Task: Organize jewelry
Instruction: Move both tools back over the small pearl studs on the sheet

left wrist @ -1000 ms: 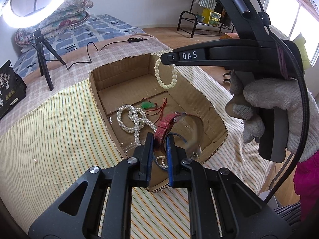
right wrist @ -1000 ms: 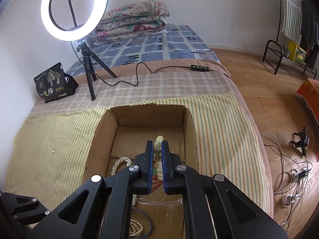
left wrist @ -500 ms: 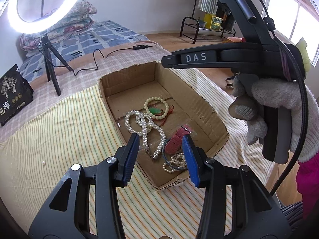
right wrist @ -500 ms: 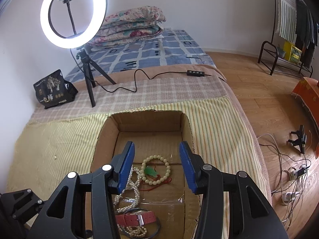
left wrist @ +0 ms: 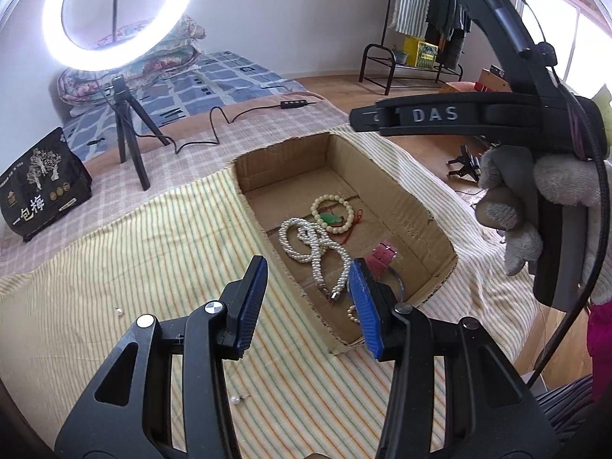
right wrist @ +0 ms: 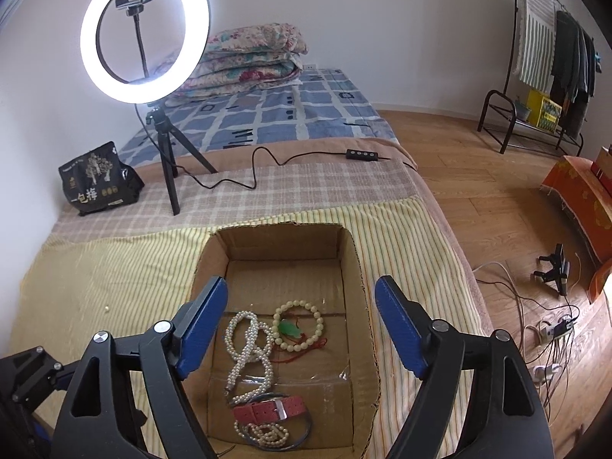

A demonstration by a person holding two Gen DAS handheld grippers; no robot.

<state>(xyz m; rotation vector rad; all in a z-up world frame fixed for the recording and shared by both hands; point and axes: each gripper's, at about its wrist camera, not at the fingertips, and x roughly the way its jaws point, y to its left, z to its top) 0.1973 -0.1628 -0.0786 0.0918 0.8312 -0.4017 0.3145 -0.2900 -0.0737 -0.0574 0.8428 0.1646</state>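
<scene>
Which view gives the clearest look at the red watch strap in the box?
The right wrist view. There the red watch strap lies in full length near the front of the cardboard box, buckle visible, below the pearl necklace. In the left wrist view only its pink end shows, the rest hidden behind the left gripper.

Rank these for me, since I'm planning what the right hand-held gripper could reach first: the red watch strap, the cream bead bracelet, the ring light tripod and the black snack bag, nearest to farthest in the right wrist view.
From the right hand-held gripper:
1. Red watch strap, near end of the cardboard box.
2. Cream bead bracelet, mid-box.
3. Ring light tripod, beyond the box, left.
4. Black snack bag, far left by the wall.
</scene>
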